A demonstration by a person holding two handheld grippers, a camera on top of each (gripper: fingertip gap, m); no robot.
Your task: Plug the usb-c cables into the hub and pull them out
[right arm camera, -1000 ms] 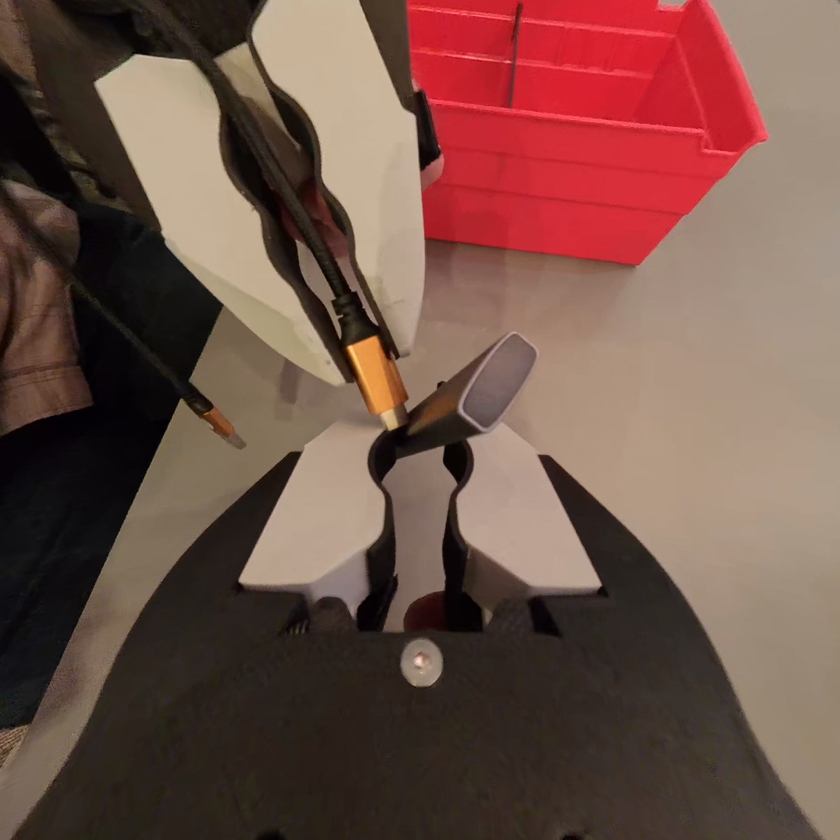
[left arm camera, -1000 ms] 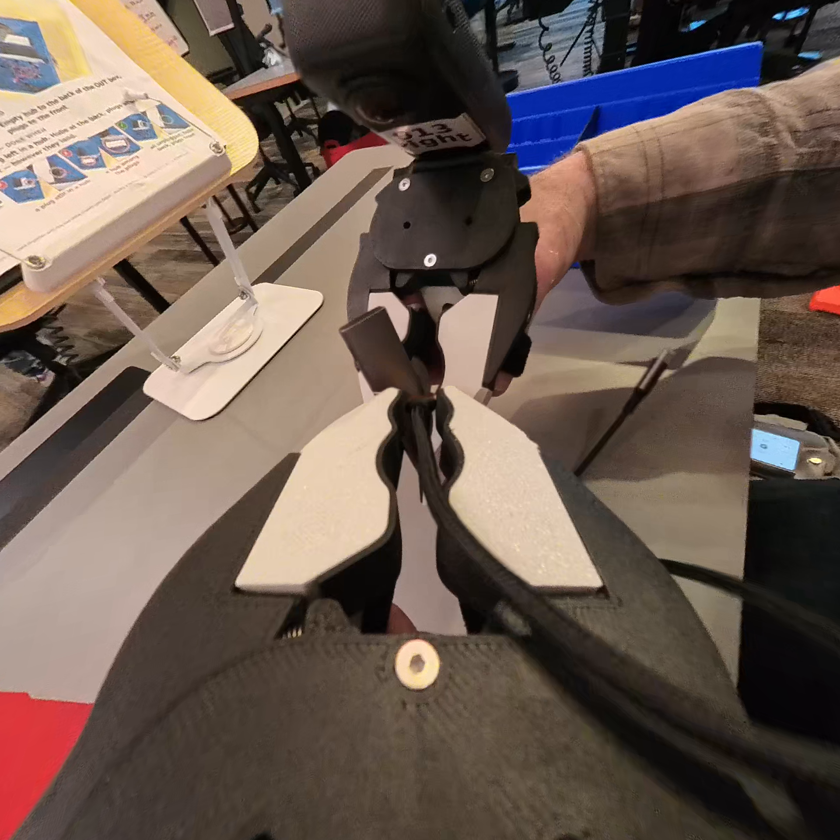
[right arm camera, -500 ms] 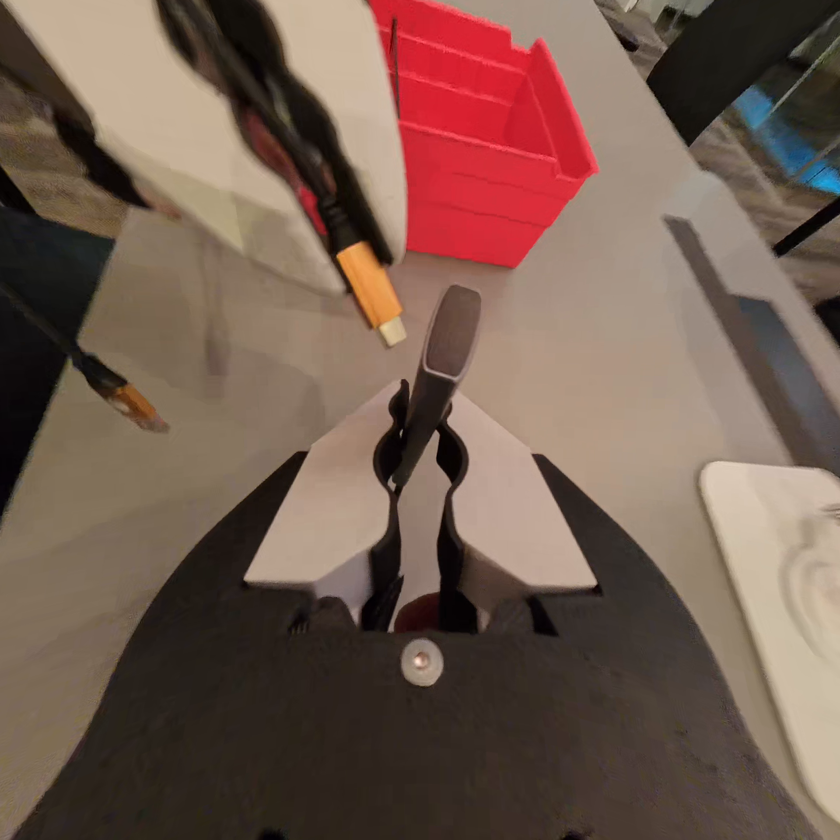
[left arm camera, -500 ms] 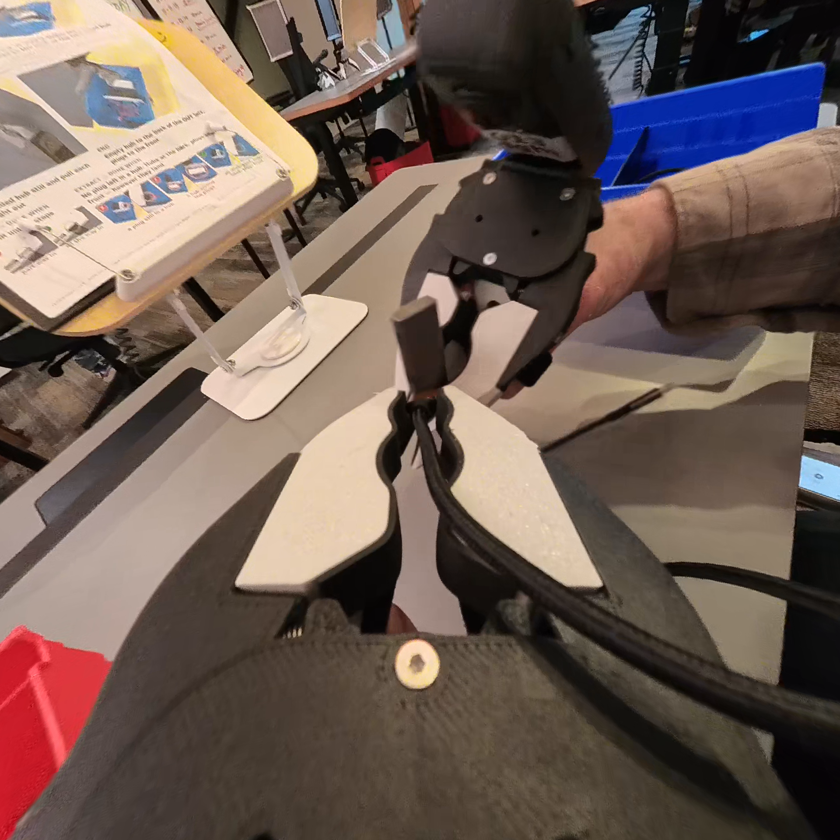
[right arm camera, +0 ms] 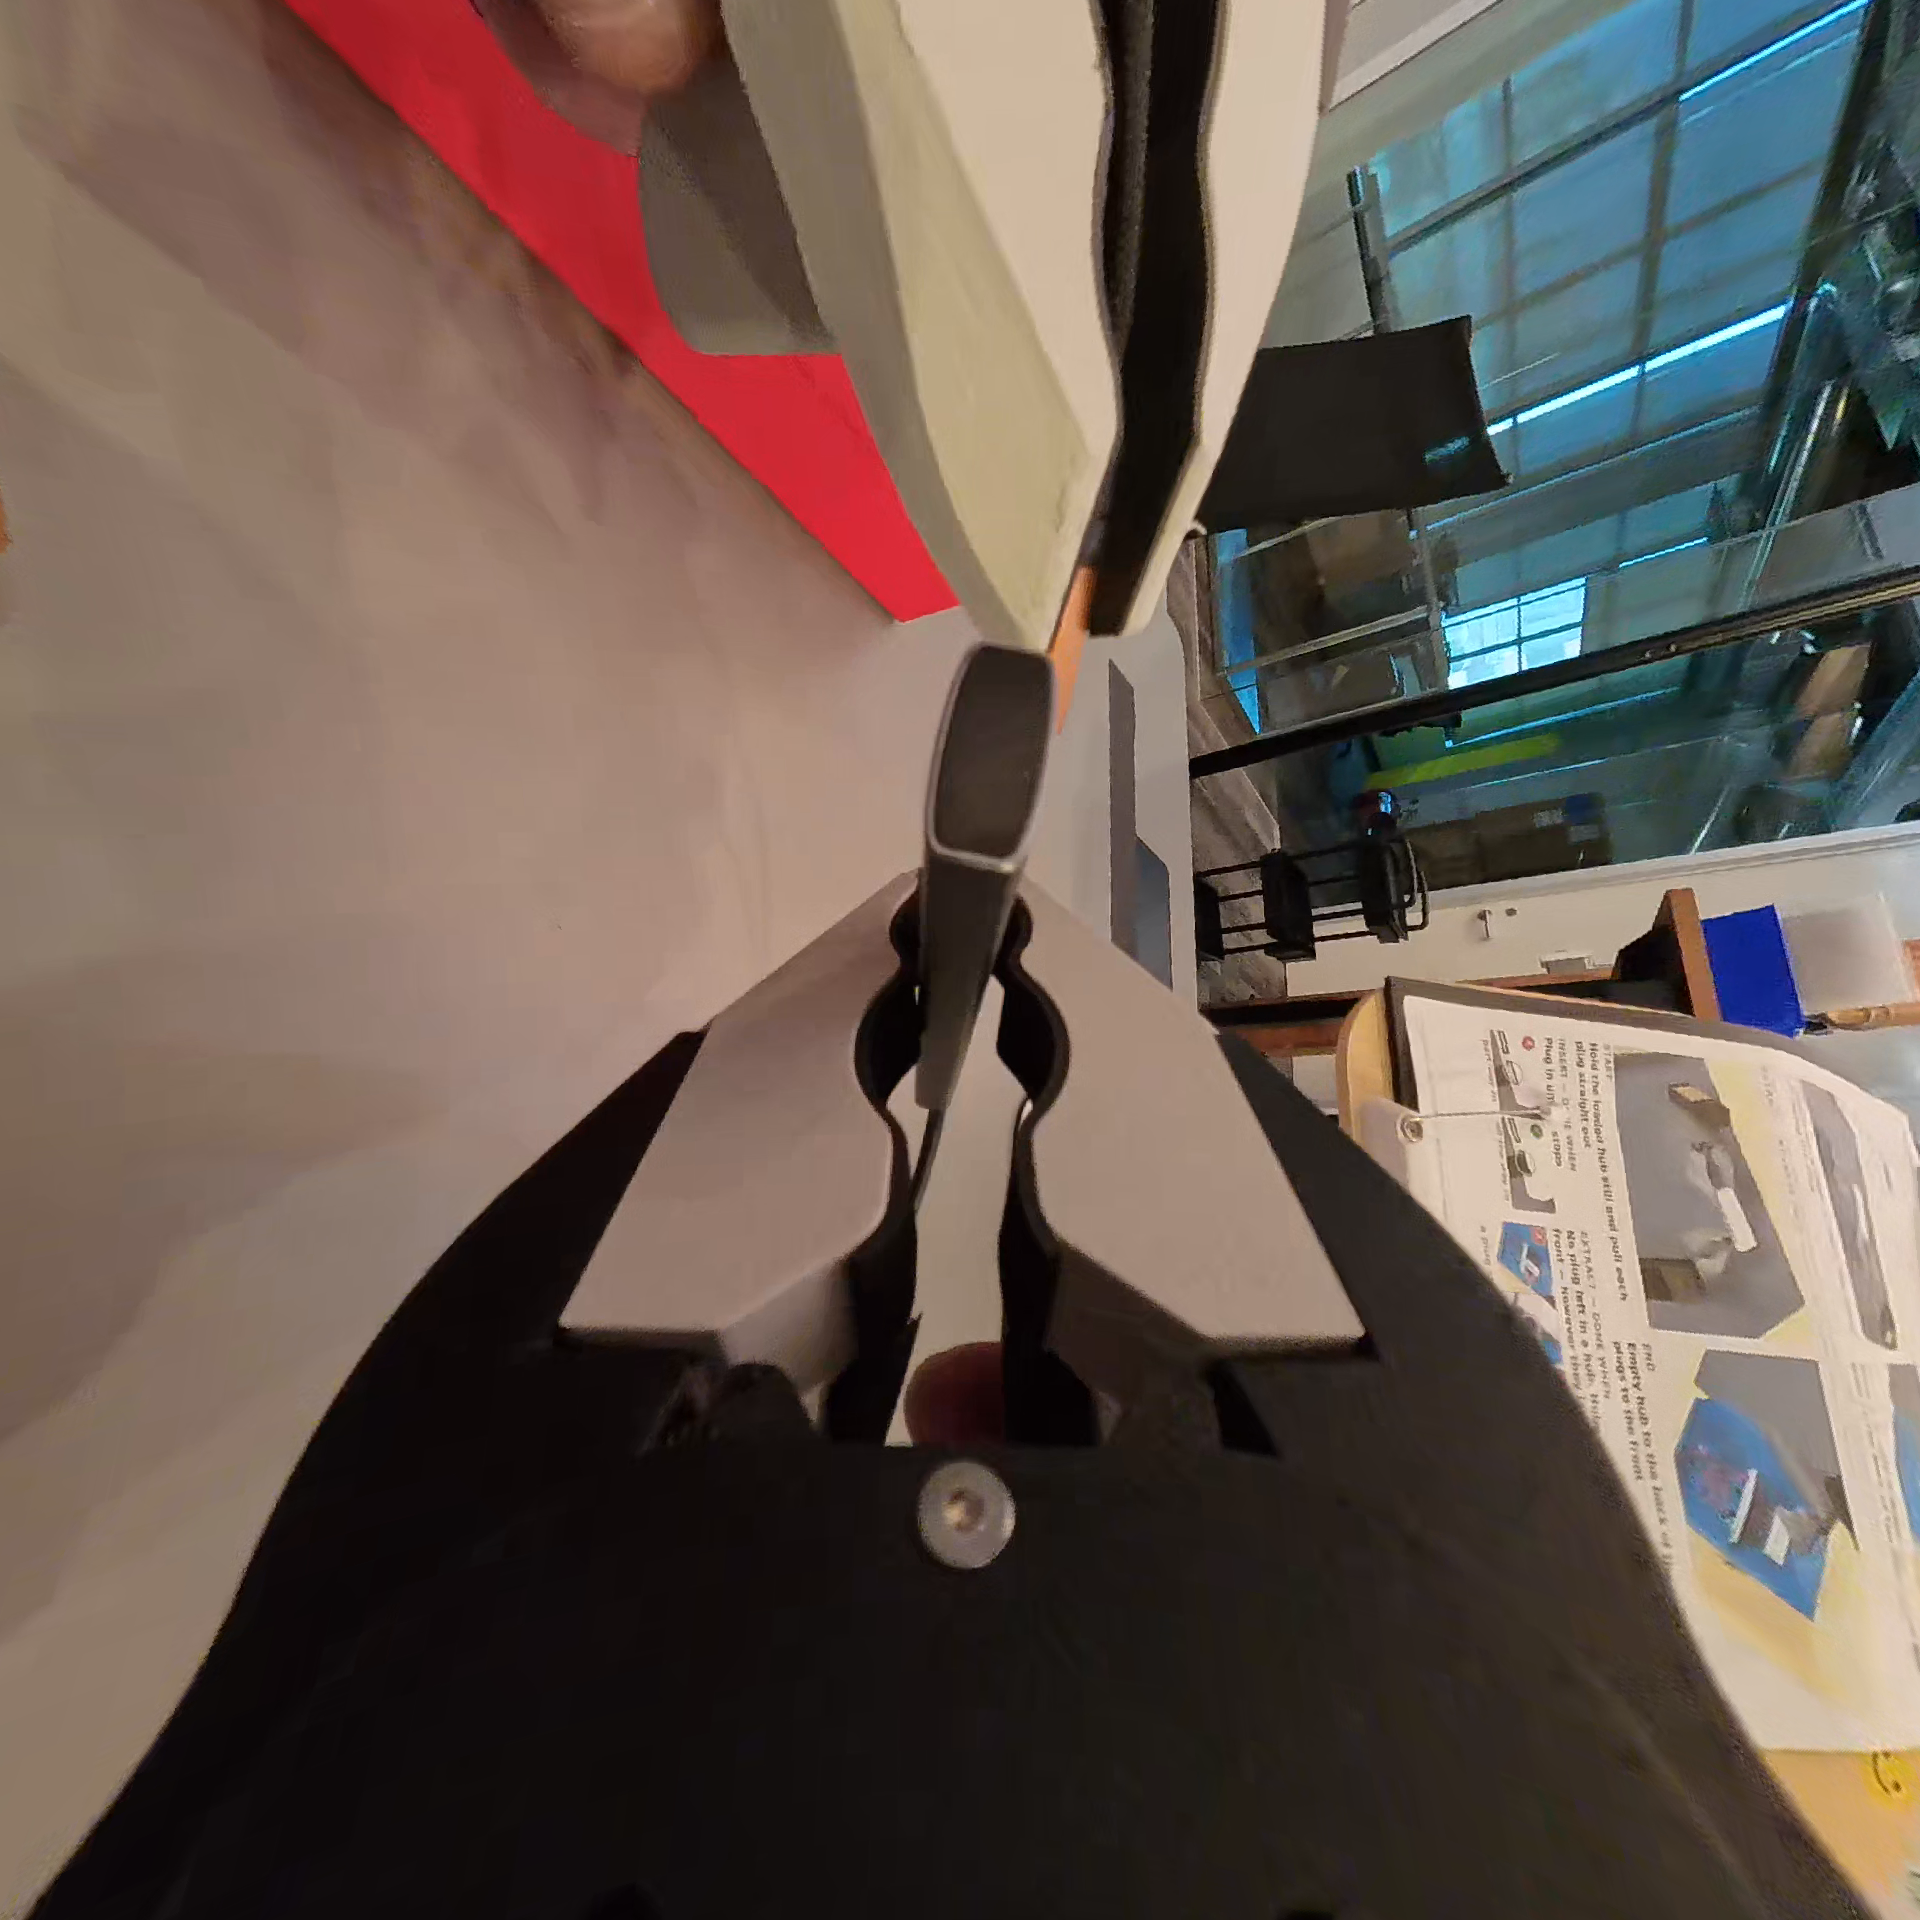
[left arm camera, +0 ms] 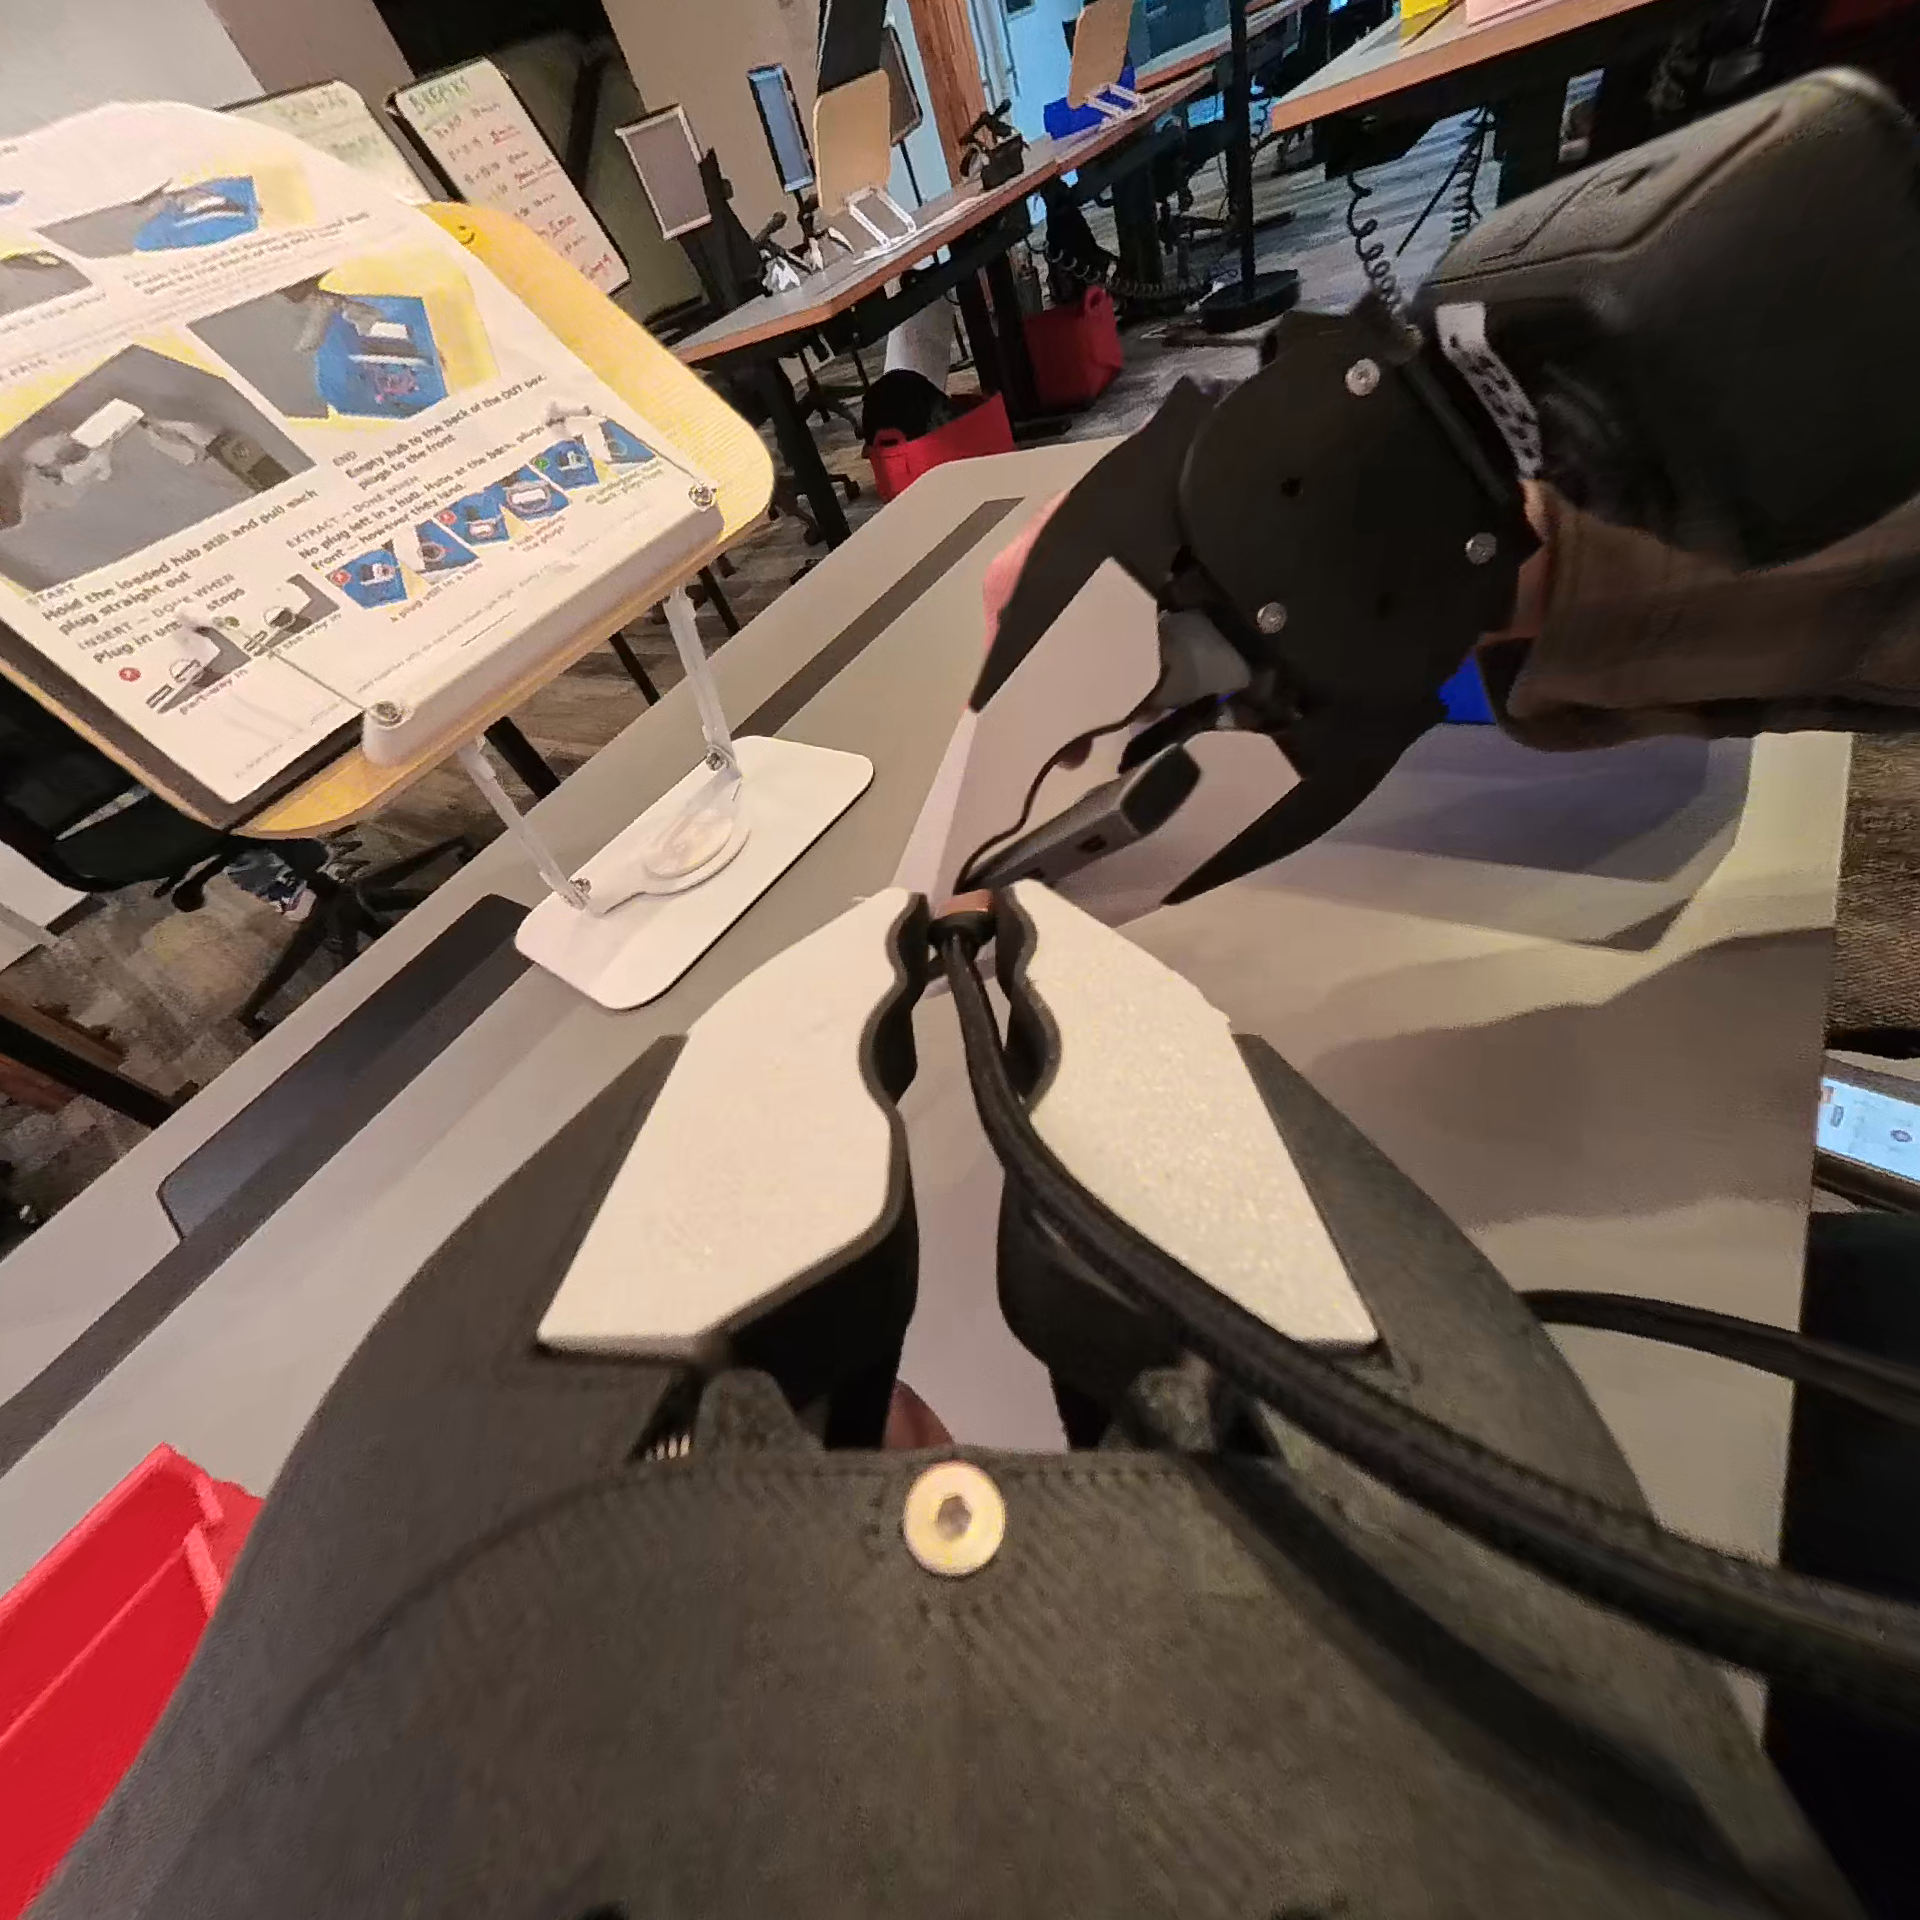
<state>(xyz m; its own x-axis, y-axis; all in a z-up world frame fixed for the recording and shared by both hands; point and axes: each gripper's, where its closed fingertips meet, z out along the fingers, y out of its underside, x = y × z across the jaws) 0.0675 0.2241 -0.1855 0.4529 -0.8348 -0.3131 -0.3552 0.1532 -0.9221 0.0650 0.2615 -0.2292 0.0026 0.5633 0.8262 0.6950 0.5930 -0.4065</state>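
Pinching the black cable (left arm camera: 1049, 1143), the left gripper (left arm camera: 961, 914) meets the hub (right arm camera: 982, 831), which only the right wrist view shows clamped in the right gripper (right arm camera: 961, 935).

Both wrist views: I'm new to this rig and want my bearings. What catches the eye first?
The two grippers meeting nose to nose over the grey table: the left gripper pinches a black cable with a copper plug, the right gripper clamps a slim grey hub. The plug tip sits right at the hub's end. Next, the instruction board on its stand at the left wrist view's left, and a red bin in its bottom-left corner.
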